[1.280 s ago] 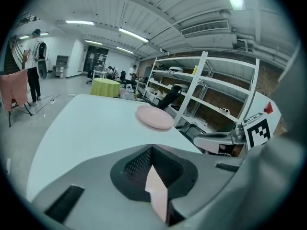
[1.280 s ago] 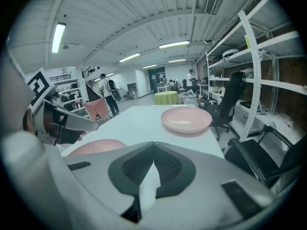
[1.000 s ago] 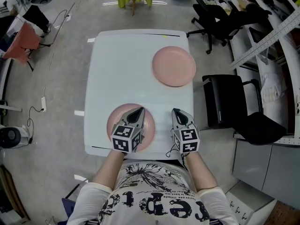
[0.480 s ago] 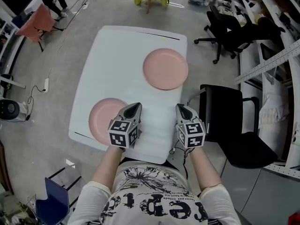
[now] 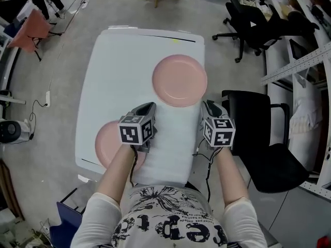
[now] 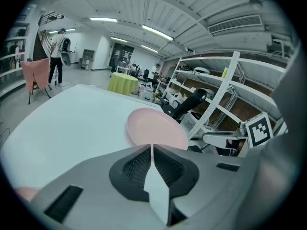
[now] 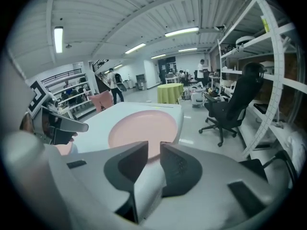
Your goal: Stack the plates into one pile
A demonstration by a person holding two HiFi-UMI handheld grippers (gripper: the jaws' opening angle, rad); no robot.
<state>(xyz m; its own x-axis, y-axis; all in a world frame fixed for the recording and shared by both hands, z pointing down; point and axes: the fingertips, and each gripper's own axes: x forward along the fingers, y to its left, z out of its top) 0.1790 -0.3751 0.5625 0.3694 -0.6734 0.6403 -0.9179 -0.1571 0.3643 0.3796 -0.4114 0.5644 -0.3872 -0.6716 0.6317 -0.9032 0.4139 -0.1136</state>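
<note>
Seen from above, a white table (image 5: 129, 66) carries two pink plates, well apart and not yet stacked. The far plate (image 5: 179, 80) lies in full view beside the table's right edge, in its far half. The near plate (image 5: 107, 141) sits by the front left corner. The left gripper (image 5: 147, 106) and the person's forearm (image 5: 116, 167) cover its right part, so only a crescent shows.

The left gripper hovers over the front half of the table, just right of the near plate. In the left gripper view its fingers are pressed together with nothing between them (image 6: 152, 147). The far plate (image 6: 156, 128) lies ahead of the tips, and only a pink sliver of the near plate (image 6: 26, 193) shows at the lower left corner.

The right gripper (image 5: 209, 104) is at the table's right edge, near the far plate's front right rim. Whether it touches the table cannot be told. In the right gripper view its jaws are opening, with a clear gap and nothing held between them (image 7: 154, 152). The far plate (image 7: 144, 131) shows beyond that gap.

A black chair (image 5: 253, 118) stands just right of the table, its lower part hidden by the right gripper's marker cube.
</note>
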